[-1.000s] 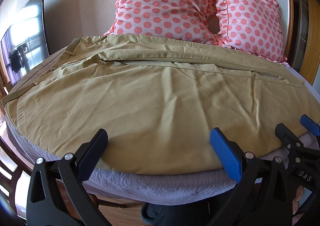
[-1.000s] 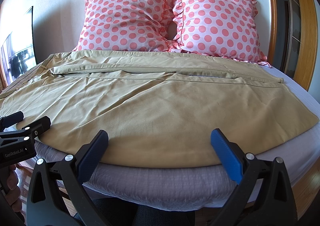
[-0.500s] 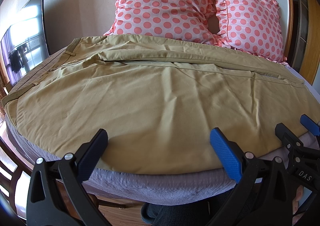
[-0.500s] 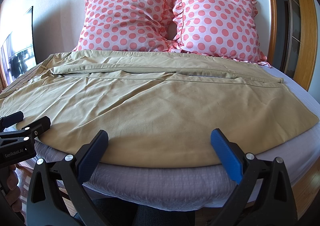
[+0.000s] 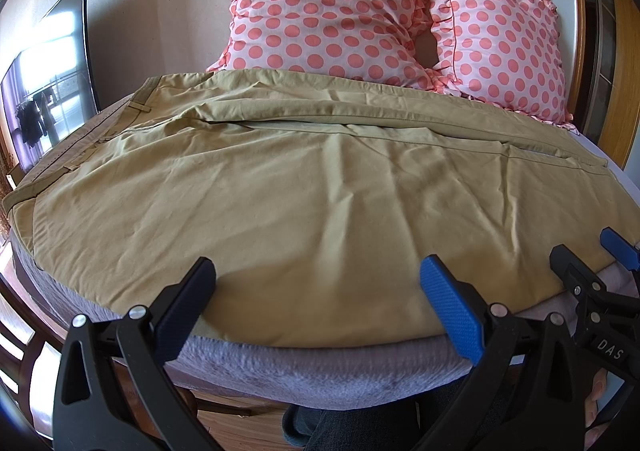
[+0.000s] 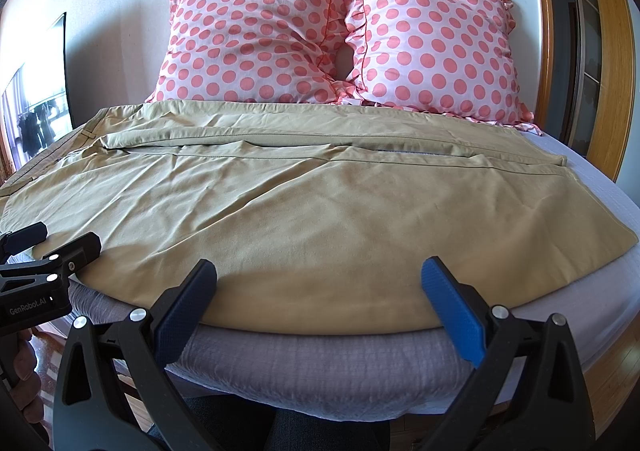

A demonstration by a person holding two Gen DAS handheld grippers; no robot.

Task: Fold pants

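Khaki pants (image 5: 304, 187) lie spread flat across the bed, waistband at the left (image 5: 72, 155), leg ends at the right; they also show in the right wrist view (image 6: 312, 211). My left gripper (image 5: 320, 291) is open and empty, just above the pants' near edge. My right gripper (image 6: 320, 291) is open and empty at the near edge further right. Each gripper shows in the other's view: the right one (image 5: 588, 263) at the right side, the left one (image 6: 52, 243) at the left side.
Two pink polka-dot pillows (image 5: 332, 7) (image 6: 436, 47) lean against the wall at the head of the bed. The grey mattress edge (image 6: 320, 371) runs below the pants. A dark TV screen (image 5: 52, 83) stands left. A wooden door frame (image 6: 608, 51) is right.
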